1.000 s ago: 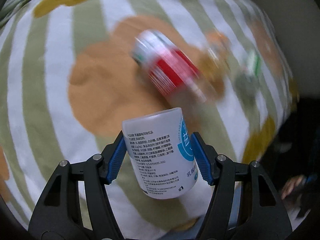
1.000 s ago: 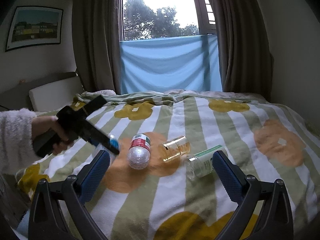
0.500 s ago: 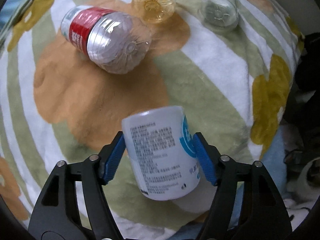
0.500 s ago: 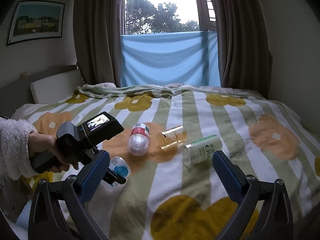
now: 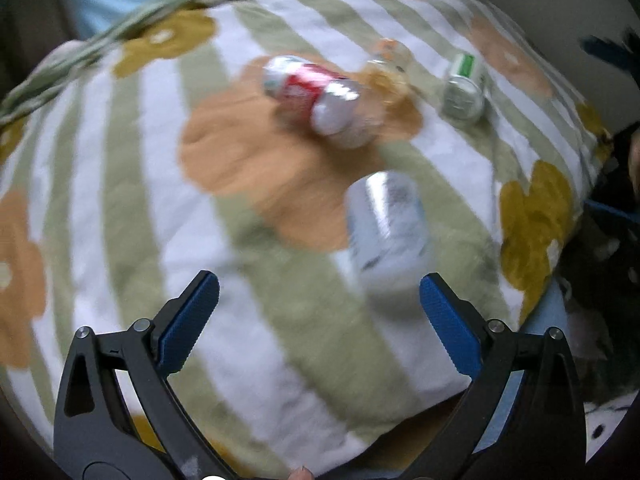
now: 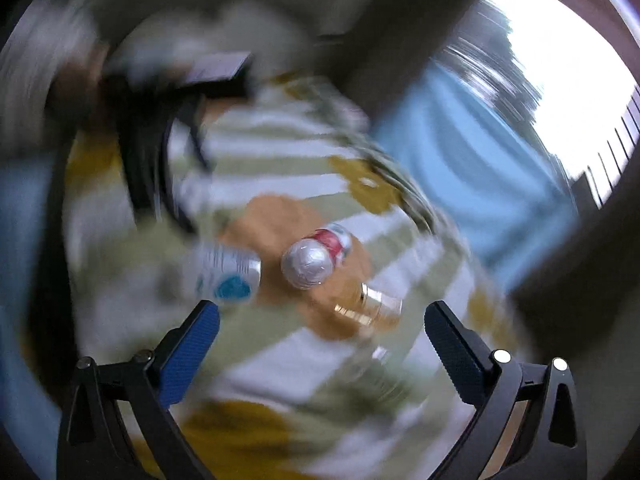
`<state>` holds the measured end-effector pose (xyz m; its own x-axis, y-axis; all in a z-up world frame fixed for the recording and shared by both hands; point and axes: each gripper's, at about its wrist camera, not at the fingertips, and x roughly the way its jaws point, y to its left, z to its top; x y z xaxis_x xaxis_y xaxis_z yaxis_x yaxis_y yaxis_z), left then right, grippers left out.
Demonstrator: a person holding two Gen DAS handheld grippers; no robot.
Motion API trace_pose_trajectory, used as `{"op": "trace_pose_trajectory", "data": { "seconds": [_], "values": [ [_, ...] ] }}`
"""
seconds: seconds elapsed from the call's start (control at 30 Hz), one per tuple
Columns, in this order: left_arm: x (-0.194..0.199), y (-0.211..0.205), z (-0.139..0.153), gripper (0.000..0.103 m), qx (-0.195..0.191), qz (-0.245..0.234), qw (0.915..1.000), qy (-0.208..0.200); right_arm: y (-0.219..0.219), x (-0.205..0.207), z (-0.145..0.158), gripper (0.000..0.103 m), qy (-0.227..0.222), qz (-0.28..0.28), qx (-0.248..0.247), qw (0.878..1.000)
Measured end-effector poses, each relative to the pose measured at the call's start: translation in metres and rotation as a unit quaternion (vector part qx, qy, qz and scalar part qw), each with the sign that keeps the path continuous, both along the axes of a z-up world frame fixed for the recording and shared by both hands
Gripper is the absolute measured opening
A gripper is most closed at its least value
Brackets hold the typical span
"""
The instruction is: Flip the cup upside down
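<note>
Released white cup now stands beyond the spread left hand-held gripper.

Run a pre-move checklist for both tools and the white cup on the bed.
1. Left tool open and free of the white cup: ok.
2. White cup stands on the blanket: ok; which end is up: cannot tell, blurred.
3. Right tool open and holding nothing: ok.
4. Right wrist view sharp enough to aim: not ok, heavy motion blur.
5. Red-labelled bottle lies apart from the white cup: ok.
</note>
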<state>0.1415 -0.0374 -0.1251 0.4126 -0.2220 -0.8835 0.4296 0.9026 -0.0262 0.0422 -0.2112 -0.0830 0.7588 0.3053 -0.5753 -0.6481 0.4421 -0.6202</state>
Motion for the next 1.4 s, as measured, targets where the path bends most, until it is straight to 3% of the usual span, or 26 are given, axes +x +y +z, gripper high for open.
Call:
{"op": "trace_pose_trajectory", "data": {
  "seconds": [0.07,0.13,0.2,0.47,0.6,0.7,0.8,0.9,0.93,1.03,1.13,1.23,1.4],
  "values": [
    [-0.019,0.019,0.000,0.100,-0.002,0.027,0.9995,-0.017,0.019,0.008,-0.017,0.102,-0.010,0.079,-0.110,0.991],
    [-0.039,0.044,0.000,0.100,-0.013,0.059,0.9979,-0.024,0.037,0.014,-0.037,0.102,-0.010,0.144,-0.201,0.969],
    [-0.054,0.064,-0.005,0.100,-0.025,0.086,0.9957,-0.023,0.051,0.020,-0.052,0.102,-0.007,0.183,-0.246,0.952],
    [-0.094,0.119,-0.029,0.100,-0.044,0.172,0.9840,-0.010,0.107,0.040,-0.098,0.101,0.048,0.285,-0.322,0.901],
    [-0.099,0.133,-0.039,0.100,-0.063,0.191,0.9795,0.002,0.120,0.039,-0.115,0.068,0.084,0.305,-0.367,0.875],
    [-0.099,0.139,-0.042,0.100,-0.076,0.198,0.9772,0.003,0.124,0.042,-0.121,0.066,0.103,0.301,-0.385,0.866],
    [-0.097,0.139,-0.040,0.100,-0.088,0.197,0.9763,-0.001,0.132,0.053,-0.113,0.065,0.143,0.273,-0.360,0.881],
    [-0.098,0.139,-0.036,0.100,-0.097,0.193,0.9765,-0.006,0.145,0.083,-0.104,0.065,0.223,0.187,-0.320,0.902],
    [-0.098,0.138,-0.034,0.100,-0.100,0.191,0.9765,-0.008,0.150,0.101,-0.101,0.065,0.269,0.134,-0.299,0.906],
    [-0.100,0.138,-0.030,0.100,-0.110,0.187,0.9761,-0.014,0.156,0.145,-0.092,0.065,0.367,0.013,-0.236,0.900],
    [-0.103,0.140,-0.026,0.100,-0.120,0.186,0.9750,-0.018,0.155,0.179,-0.090,0.065,0.445,-0.082,-0.179,0.874],
    [-0.106,0.143,-0.027,0.100,-0.129,0.189,0.9733,-0.018,0.158,0.190,-0.098,0.065,0.459,-0.114,-0.175,0.863],
    [-0.110,0.151,-0.029,0.100,-0.145,0.196,0.9698,-0.016,0.179,0.181,-0.107,0.065,0.422,-0.082,-0.221,0.875]
  ]
}}
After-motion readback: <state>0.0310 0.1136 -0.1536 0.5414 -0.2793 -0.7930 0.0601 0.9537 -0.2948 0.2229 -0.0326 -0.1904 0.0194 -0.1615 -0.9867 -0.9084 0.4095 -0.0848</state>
